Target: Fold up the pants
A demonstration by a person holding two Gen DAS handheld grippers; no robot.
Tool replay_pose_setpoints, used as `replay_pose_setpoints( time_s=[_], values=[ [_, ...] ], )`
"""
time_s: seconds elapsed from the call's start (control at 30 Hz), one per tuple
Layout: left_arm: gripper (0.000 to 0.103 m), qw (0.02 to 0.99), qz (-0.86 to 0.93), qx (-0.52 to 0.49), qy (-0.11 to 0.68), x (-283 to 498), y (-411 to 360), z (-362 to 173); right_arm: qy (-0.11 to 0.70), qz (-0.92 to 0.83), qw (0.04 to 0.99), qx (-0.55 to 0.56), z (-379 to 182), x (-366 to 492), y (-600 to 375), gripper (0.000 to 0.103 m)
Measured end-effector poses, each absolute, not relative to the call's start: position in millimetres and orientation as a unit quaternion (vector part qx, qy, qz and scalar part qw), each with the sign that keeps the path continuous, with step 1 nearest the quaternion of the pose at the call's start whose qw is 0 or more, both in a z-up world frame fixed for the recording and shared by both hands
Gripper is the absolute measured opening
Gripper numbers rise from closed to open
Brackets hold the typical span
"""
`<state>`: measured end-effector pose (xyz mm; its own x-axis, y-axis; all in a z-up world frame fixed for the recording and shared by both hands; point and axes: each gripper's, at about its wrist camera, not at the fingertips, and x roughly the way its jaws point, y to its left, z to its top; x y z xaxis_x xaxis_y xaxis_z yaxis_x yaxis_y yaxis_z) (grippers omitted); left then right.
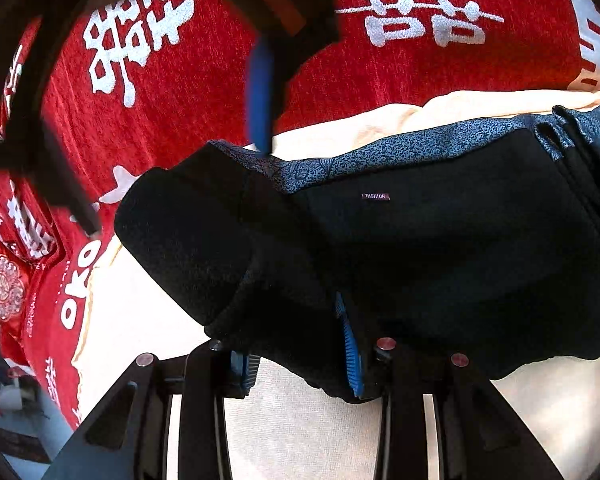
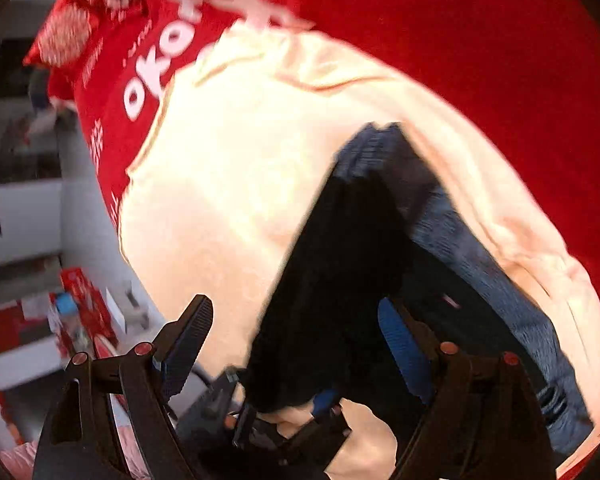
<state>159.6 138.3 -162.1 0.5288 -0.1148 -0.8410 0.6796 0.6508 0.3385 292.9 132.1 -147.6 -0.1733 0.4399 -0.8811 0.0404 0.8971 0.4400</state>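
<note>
Black pants (image 1: 440, 248) with a blue patterned lining and a small "FASHION" label lie bunched on a cream cloth (image 1: 308, 432). At the bottom of the left wrist view my left gripper (image 1: 300, 356) is shut on a thick fold of the pants' near edge. My right gripper (image 1: 180, 190) hovers above the pants' left end, its blue pad (image 1: 260, 92) and other finger far apart. In the blurred right wrist view my right gripper (image 2: 296, 308) stands open over the black pants (image 2: 340, 272). My left gripper (image 2: 284, 416) and a hand show below it.
The cream cloth (image 2: 240, 168) lies on a red cover (image 1: 188, 92) printed with white characters. A red cushion (image 1: 4, 292) with a round emblem sits at the cover's left edge. Beyond that edge are a pale floor and red boxes (image 2: 84, 300).
</note>
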Motion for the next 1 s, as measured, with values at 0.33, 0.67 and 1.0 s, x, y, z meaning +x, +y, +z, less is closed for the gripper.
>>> replay_pose_setpoints(
  time_s=[0.33,0.67,1.0],
  values=[
    [0.036,0.806,-0.258,0.350,0.402,137,129,-156,0.771,0.131,0.594,0.187,-173,273,101,0.018],
    [0.036,0.804,-0.336,0.328,0.364,88,90,-93,0.632,0.136,0.685,0.335,-99,176,0,0.017],
    [0.036,0.772,-0.438,0.281,0.365,15,14,-39,0.507,0.098,0.728,0.451,-54,40,-122,0.017]
  ],
)
